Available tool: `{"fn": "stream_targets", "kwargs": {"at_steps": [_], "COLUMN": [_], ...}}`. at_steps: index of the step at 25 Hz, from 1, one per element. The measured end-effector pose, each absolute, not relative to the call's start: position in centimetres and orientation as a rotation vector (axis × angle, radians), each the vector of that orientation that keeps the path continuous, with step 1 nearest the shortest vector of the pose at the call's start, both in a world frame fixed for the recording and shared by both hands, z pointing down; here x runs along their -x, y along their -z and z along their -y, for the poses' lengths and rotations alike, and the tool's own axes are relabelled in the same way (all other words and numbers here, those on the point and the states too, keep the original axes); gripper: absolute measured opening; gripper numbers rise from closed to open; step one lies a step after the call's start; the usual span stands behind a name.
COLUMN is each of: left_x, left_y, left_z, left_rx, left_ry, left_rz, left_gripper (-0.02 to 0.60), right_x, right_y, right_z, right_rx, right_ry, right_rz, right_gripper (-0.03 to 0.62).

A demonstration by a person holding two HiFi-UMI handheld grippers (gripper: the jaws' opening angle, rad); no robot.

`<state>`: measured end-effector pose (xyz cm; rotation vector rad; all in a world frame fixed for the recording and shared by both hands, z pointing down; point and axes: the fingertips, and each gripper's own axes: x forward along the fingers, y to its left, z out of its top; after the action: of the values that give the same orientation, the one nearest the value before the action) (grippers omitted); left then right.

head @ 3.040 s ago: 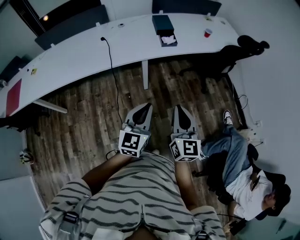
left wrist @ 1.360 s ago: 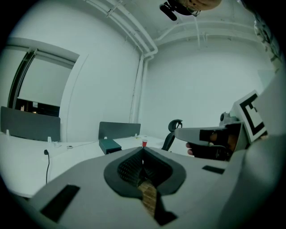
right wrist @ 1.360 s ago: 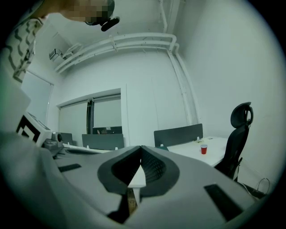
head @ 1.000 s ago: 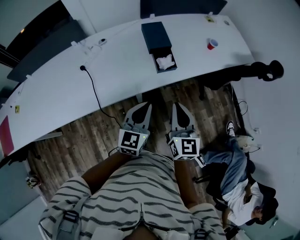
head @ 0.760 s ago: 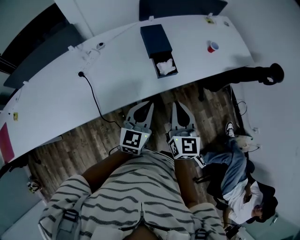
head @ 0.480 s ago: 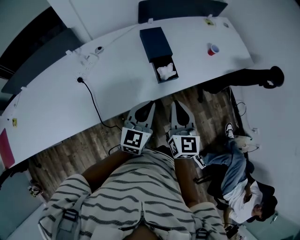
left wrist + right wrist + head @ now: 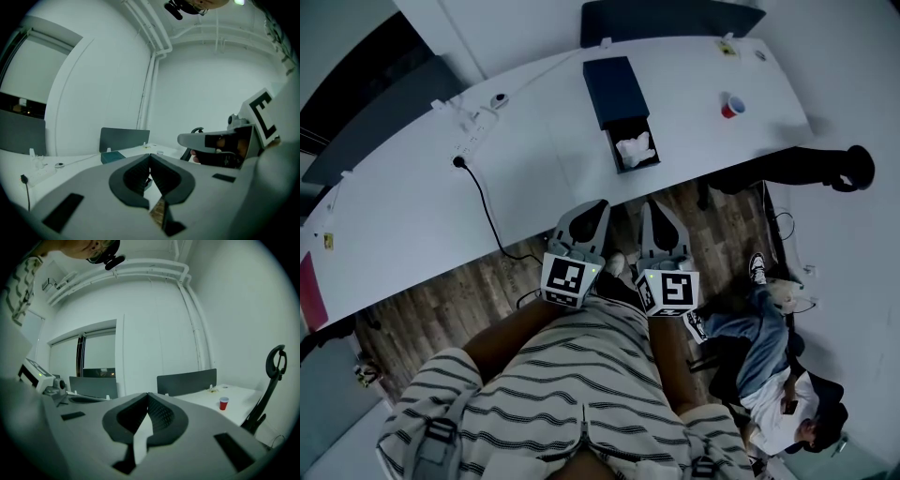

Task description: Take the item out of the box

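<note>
Desk (image 7: 544,159), white, smooth, curved, spans wood-plank floor (image 7: 441,291) in our head view; the dark box (image 7: 617,89) sits at twelve o'clock, crumpled white item (image 7: 636,148) in its pulled-out tray. Left gripper view: jaws of our left gripper (image 7: 150,158) meet, empty. Right gripper view: jaws of our right gripper (image 7: 148,395) meet too, red cup (image 7: 224,403) at four o'clock

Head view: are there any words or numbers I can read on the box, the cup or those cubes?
No text can be read.
The left hand-held gripper and right hand-held gripper carry cubes with black-and-white square patterns, not letters.
The dark blue box and the red cup show no print that can be made out.
</note>
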<state>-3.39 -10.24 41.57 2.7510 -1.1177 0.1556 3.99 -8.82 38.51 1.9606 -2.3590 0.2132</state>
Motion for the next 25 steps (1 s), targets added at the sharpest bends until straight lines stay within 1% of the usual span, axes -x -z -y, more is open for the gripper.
{"fn": "stream_targets", "kwargs": {"at_steps": [13,25], "left_x": [-0.8,-2.3], "left_y": [-43.0,-46.1], "left_z": [12.9,14.3], "left_rx": [-2.680,-2.595], "left_ry": [-0.200,-0.279], "left_rz": [1.198,1.231], "left_gripper": [0.025,0.026], "right_x": [-8.6,-10.0], "right_y": [-41.1,-45.4], "right_z": [12.2,15.9], "right_rx": [-1.869,-1.777], "right_ry": [-0.345,-0.466], "right_rz": [2.346,2.273], "right_gripper": [0.018,0.018]}}
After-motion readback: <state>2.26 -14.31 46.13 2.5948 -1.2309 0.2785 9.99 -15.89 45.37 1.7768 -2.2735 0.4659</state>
